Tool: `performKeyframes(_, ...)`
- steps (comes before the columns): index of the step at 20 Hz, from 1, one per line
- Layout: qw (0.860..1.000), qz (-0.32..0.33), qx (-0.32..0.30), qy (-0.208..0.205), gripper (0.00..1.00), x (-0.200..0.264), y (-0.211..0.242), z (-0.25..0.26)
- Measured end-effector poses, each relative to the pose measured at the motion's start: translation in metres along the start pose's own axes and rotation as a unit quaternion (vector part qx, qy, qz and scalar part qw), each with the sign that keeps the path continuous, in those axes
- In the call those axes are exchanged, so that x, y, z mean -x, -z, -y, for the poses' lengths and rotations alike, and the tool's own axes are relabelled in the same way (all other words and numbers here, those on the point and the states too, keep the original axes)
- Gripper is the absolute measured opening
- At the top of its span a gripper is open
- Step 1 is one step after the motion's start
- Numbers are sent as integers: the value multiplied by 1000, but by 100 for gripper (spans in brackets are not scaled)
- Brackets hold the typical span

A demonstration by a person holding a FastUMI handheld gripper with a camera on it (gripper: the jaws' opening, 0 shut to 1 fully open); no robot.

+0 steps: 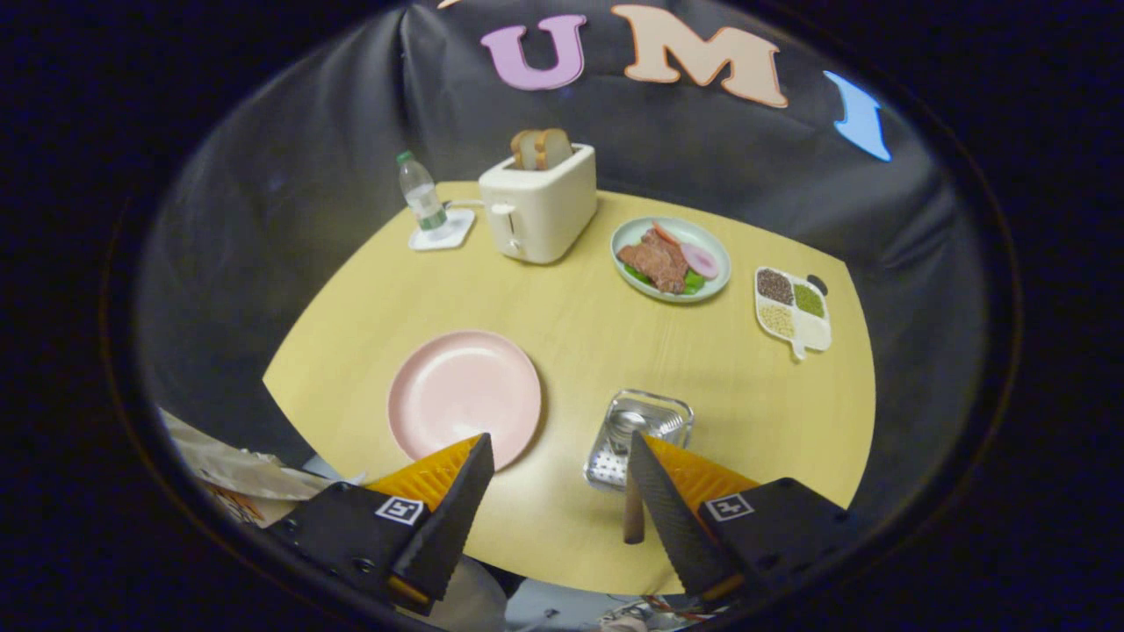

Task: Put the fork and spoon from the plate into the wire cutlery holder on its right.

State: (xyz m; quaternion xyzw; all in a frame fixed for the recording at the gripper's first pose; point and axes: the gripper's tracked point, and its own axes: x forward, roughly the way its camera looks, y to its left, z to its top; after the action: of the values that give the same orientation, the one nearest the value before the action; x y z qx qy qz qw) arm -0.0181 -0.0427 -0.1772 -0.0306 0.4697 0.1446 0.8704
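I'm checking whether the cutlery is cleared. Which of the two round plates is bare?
The pink plate, just ahead of the open hand-held gripper; the pale green plate beyond it, beside the toaster, holds food.

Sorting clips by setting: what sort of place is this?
Likely a staged breakfast table in a booth: a toaster holding bread, a plate of food and a pink plate on a yellow table. The gripper fingers are open.

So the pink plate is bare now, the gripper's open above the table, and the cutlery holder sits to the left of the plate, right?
Not quite. In the gripper view the cutlery holder sits to the right of the pink plate, not the left, just ahead of the right finger, with a handle sticking out of it. The rest holds: the plate is bare and the gripper is open above the table.
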Motion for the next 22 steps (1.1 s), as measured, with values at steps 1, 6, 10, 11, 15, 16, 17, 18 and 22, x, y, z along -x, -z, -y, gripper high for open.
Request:
performKeyframes(1, 999, 30, -11, 6, 99, 5, -8, -4)
performKeyframes(6, 986, 155, -38, 50, 99, 27, -36, -16)
performKeyframes(10, 968, 233, -38, 80, 99, 42, -52, -27)
performKeyframes(11, 962, 257, -35, 90, 99, 47, -58, -29)
performKeyframes(15, 934, 330, -36, 129, 99, 62, -79, -38)
performKeyframes(16, 929, 342, -38, 136, 99, 64, -81, -39)
performKeyframes(17, 926, 350, -42, 137, 98, 65, -83, -45)
performKeyframes(18, 922, 360, -45, 136, 98, 66, -85, -50)
performKeyframes(22, 905, 398, -49, 141, 98, 72, -94, -55)
